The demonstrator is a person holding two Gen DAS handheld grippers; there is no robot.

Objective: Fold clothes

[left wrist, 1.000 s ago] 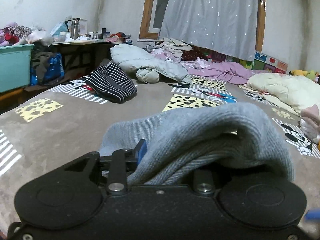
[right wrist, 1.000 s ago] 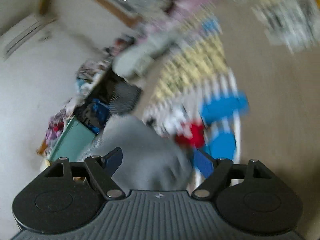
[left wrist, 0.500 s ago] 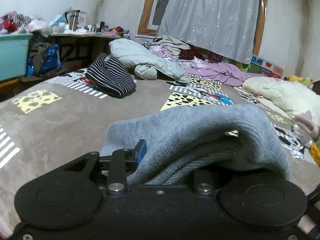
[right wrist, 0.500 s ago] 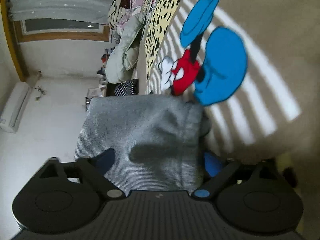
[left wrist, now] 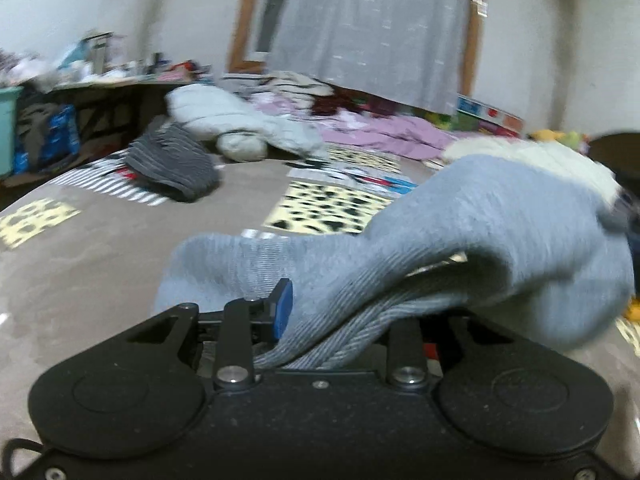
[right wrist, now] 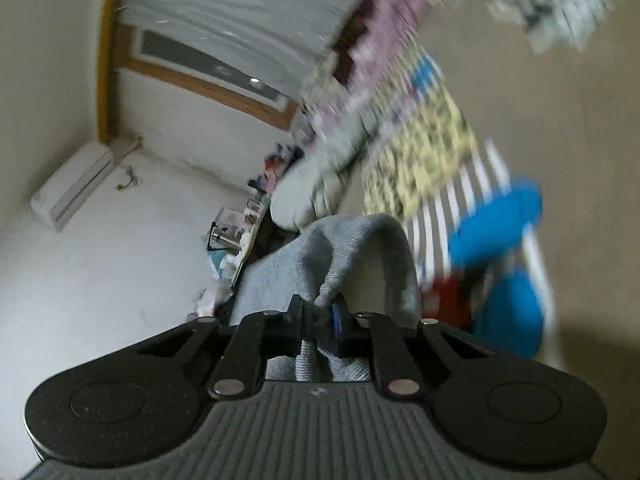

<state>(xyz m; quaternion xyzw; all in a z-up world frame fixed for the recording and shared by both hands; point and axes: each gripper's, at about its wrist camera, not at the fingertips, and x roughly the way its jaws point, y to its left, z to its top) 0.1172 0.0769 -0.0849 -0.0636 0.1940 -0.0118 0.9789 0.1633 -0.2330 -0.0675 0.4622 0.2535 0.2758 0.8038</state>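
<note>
Right claw [right wrist: 318,314] has just been closing and now pinches a bunched fold of the grey knit garment [right wrist: 352,256]; jaws nearly together with cloth squeezed between them; half a second back they stood wide either side of the flat cloth. Left claw [left wrist: 344,312] is clamped on the garment's ribbed edge, jaws partly apart around the thick knit, same grip as before; only its blue left pad [left wrist: 282,306] shows, the other is buried under fabric.

Since the earlier frame the garment has lifted on its right end; it was a low hump, now it rises toward the right edge of the left view and is stretched between both claws above the patterned bedspread [left wrist: 100,248].

Left view alone shows the striped dark garment [left wrist: 172,168], pale puffer jacket [left wrist: 232,120] and curtain [left wrist: 372,28]; right view alone shows the wall air conditioner [right wrist: 72,184] and blue-and-red cartoon print [right wrist: 500,264].

Garment: grey, fine rib texture, folded double; both views motion-blurred.
</note>
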